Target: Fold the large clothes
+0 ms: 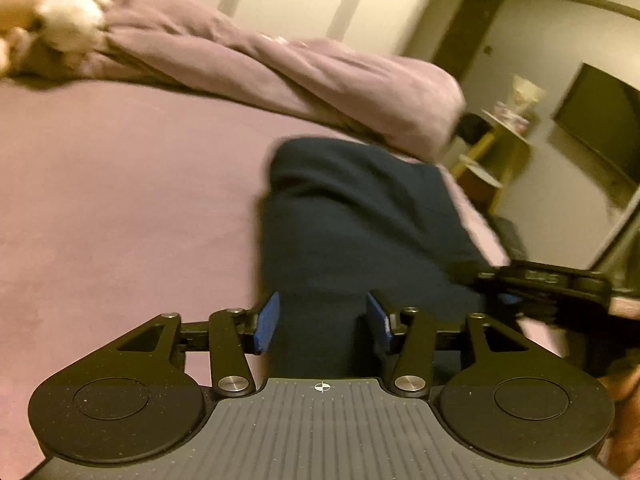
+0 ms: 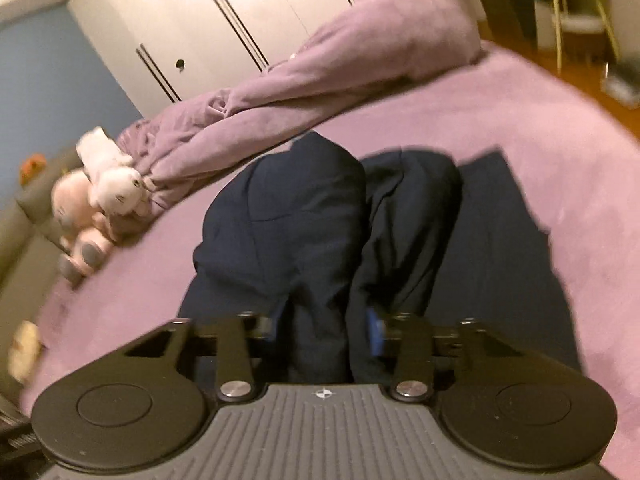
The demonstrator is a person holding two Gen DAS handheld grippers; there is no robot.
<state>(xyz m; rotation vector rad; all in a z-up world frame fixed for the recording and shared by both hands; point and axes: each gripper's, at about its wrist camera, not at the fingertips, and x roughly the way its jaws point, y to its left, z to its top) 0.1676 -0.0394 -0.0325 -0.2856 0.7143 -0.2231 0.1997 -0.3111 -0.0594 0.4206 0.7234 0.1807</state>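
Observation:
A dark navy garment [image 1: 352, 216] lies on the purple bed sheet [image 1: 120, 200]. In the left wrist view my left gripper [image 1: 322, 322] has its blue pads [image 1: 267, 322] wide apart, with the garment's near end between them. My right gripper [image 1: 516, 296] shows at the right edge of that view, at the garment's side. In the right wrist view the garment [image 2: 320, 216] is bunched into two raised folds over a flat layer. My right gripper [image 2: 324, 330] has the cloth between its fingers; how tightly is unclear.
A rumpled purple duvet [image 1: 304, 80] lies across the far side of the bed [image 2: 540, 128]. Plush toys [image 2: 100, 200] sit at the duvet's end. White wardrobe doors [image 2: 224, 20] stand behind. A side table [image 1: 500, 148] and wall television [image 1: 600, 128] are beyond the bed's edge.

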